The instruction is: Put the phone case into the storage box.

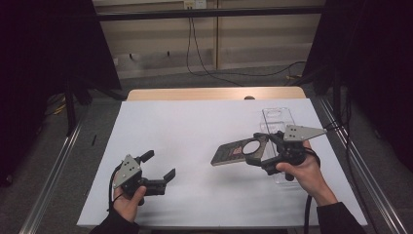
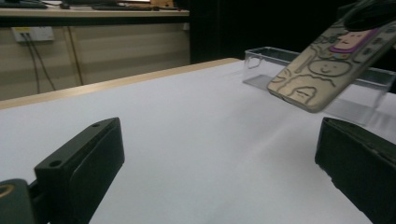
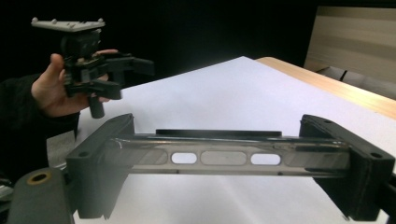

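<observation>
A grey-beige phone case [image 1: 234,152] with line drawings and a dark ring hangs tilted above the white sheet, right of centre. My right gripper [image 1: 257,149] is shut on its right end, jaws pressing its two long edges. In the right gripper view the case's edge [image 3: 224,157] spans the gap between the right gripper's fingers [image 3: 107,158]. The left gripper view has the case's drawn face [image 2: 327,65] up at the right. My left gripper [image 1: 159,165] is open and holds nothing, low over the sheet at the front left, well apart from the case. It appears again as my left gripper [image 3: 133,79] in the right gripper view.
A clear plastic tray [image 1: 277,116] lies on the sheet behind and under the right hand; the tray's near wall [image 2: 275,53] stands behind the case. The white sheet [image 1: 195,122] covers a wooden table [image 1: 214,93]. Cables run along the floor beyond.
</observation>
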Available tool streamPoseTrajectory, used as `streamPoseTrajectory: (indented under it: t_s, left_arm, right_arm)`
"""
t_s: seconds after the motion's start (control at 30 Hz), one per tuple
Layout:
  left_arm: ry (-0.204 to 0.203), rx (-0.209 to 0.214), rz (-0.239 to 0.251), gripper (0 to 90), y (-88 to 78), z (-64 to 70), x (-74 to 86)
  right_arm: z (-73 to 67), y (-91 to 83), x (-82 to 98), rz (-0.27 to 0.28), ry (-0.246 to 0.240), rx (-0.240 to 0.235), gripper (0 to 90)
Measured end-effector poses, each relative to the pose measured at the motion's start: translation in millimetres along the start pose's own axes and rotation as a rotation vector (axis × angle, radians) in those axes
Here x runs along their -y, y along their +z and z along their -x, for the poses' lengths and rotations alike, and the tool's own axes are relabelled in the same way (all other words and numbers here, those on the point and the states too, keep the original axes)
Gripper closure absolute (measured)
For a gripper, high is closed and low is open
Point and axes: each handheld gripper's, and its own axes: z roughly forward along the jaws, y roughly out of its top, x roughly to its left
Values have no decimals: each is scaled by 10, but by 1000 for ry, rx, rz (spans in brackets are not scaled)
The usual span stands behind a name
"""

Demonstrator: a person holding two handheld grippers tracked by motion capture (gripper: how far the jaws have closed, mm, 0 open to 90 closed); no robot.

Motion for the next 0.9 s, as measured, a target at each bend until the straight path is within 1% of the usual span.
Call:
streamPoseTrajectory:
  t_s: [0.03,0.07,0.1,0.13,0.23,0.27,0.3,0.33,0.37,0.4,0.43,0.47,0.57,0.6,0.63,0.67,0.7,0.77,0.83,0.9]
  left_arm:
    - [11,0,2,10,-25,-13,6]
    - [15,-20,2,9,-48,-17,9]
    - [15,-20,2,11,-48,-17,9]
    - [8,-33,14,13,-84,-25,19]
    - [-9,-43,31,15,-143,-40,32]
    - [-9,-43,31,17,-143,-40,32]
    - [-16,-61,29,16,-178,-59,40]
    - [-16,-61,29,16,-178,-59,40]
    - [-35,-73,30,16,-200,-79,55]
    - [-46,-78,27,16,-212,-88,62]
    - [-46,-78,27,16,-212,-88,62]
    - [-43,-93,20,17,-230,-106,73]
    - [-53,-92,22,18,-250,-118,83]
    - [-59,-106,24,18,-270,-123,93]
    - [-59,-106,24,18,-270,-123,93]
    - [-62,-111,26,17,-292,-132,104]
    - [-63,-120,25,15,-304,-138,106]
    - [-62,-129,30,13,-327,-147,114]
    - [-52,-140,23,12,-344,-157,121]
    - [-57,-134,21,12,-356,-177,123]
  right_arm:
    - [5,-10,-8,3,1,4,118]
    - [12,-25,-20,9,5,10,117]
    - [12,-25,-20,9,5,10,117]
    - [19,-60,-53,19,0,28,117]
    - [23,-127,-93,28,-1,53,118]
    - [29,-156,-106,35,-1,59,117]
    - [34,-183,-116,46,2,66,117]
    - [40,-209,-126,52,5,74,117]
    - [48,-236,-135,59,6,82,117]
    - [51,-251,-140,63,8,89,117]
    - [56,-266,-145,64,6,93,117]
    - [59,-284,-151,65,8,100,117]
    - [67,-318,-167,73,13,112,117]
    - [81,-349,-181,70,14,126,117]
    - [81,-349,-181,70,14,126,117]
    - [107,-379,-192,66,14,146,117]
    - [120,-391,-196,67,17,151,117]
    - [150,-421,-212,72,19,162,117]
    - [169,-449,-235,78,27,175,117]
    - [194,-470,-260,73,28,190,117]
